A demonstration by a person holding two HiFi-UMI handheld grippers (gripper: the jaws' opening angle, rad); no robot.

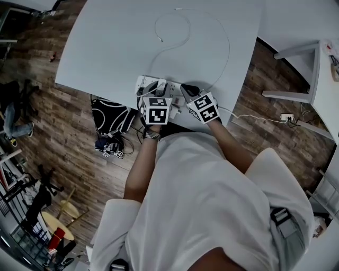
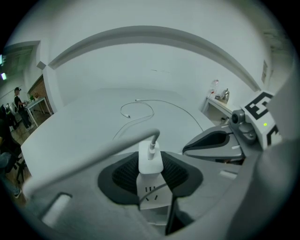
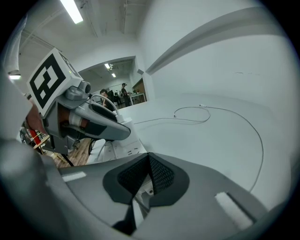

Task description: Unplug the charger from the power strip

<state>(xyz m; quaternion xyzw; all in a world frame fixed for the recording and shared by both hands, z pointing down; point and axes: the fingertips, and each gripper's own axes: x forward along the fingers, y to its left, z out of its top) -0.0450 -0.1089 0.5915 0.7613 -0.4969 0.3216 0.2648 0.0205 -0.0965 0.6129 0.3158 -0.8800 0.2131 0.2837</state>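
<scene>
A white table (image 1: 106,47) is standing on a dark wood-plank floor (image 1: 58,143), a black bag (image 1: 111,117) lying by its near edge. White furniture (image 1: 312,69) is sitting at right, while a ceiling strip light (image 3: 72,11) is glowing overhead.

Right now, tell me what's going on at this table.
A person works a gripper in each hand at the near edge of the white table. The left gripper is closing its fingers around the charger, which is plugged into the power strip; no firm grip shows. The right gripper, fingers together, sits at the strip beside it.
</scene>
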